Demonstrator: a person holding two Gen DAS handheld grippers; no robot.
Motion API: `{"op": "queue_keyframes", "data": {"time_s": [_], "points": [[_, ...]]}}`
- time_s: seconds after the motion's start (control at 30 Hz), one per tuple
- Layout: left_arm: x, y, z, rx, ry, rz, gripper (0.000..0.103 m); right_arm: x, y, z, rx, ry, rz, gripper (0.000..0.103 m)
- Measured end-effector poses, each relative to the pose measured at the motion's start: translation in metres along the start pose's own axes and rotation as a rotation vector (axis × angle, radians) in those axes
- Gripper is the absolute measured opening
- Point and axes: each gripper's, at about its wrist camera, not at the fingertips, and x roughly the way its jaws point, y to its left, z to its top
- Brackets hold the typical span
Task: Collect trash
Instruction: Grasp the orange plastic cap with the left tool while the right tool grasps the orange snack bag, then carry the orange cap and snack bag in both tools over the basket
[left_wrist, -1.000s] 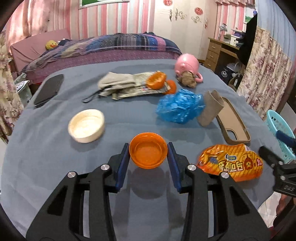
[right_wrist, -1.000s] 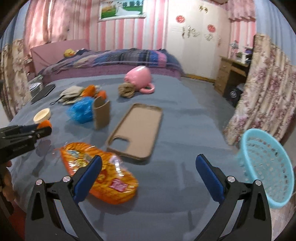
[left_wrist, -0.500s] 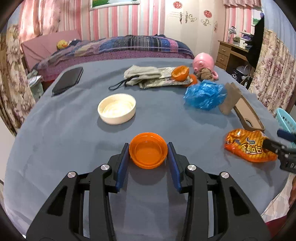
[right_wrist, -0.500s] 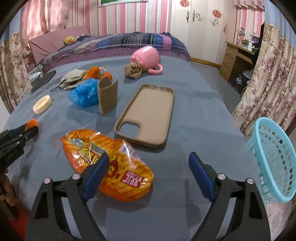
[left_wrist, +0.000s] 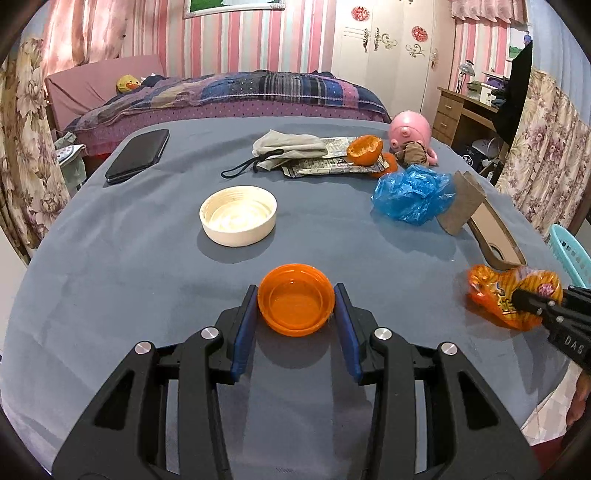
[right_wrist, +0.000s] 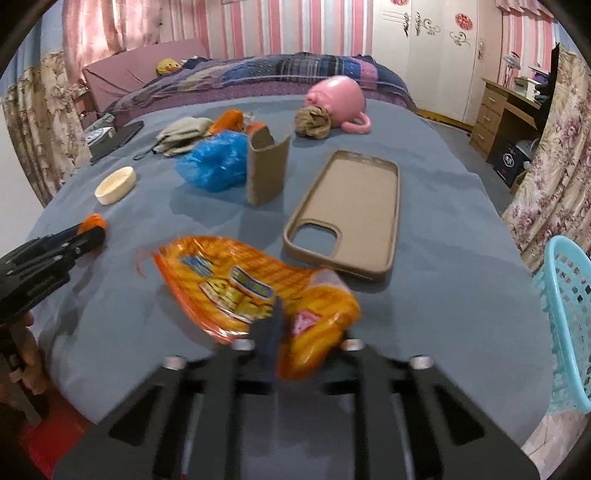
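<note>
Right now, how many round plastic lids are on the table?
2. The orange lid sits near the table's front edge, gripped between the left gripper's fingers; the white lid lies farther back, untouched. None seem hidden.

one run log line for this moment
left tongs: holding orange cap | right tongs: just closed on snack wrapper | basket: waiting

Left claw (left_wrist: 295, 317) clamped on cap; right claw (right_wrist: 284, 325) just closed, pinching wrapper.
</note>
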Motion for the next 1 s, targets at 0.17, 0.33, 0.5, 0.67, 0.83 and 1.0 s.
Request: {"op": "queue_keyframes", "data": {"time_s": [0.17, 0.33, 0.5, 0.67, 0.83, 1.0], "points": [[-0.003, -0.005, 0.003, 0.027, -0.005, 0.025, 0.039, -0.026, -0.008, 0.006, -0.011, -0.113, -0.027, 0.002], [-0.012, -0.013, 0.012, 0.024, -0.021, 0.026, 0.039, -0.053, -0.036, 0.014, 0.035, -0.203, -0.043, 0.001], [-0.026, -0.034, 0.027, 0.048, -0.045, 0.028, 0.039, -0.075, -0.064, 0.022, 0.056, -0.265, -0.059, 0.0], [-0.04, -0.061, 0.039, 0.059, -0.078, -0.007, 0.039, -0.098, -0.095, 0.028, 0.058, -0.311, -0.089, 0.0], [-0.044, -0.097, 0.048, 0.102, -0.092, -0.042, 0.039, -0.115, -0.129, 0.025, 0.078, -0.336, -0.138, 0.0], [-0.044, -0.129, 0.054, 0.136, -0.095, -0.083, 0.039, -0.126, -0.16, 0.017, 0.116, -0.349, -0.181, 0.0]]}}
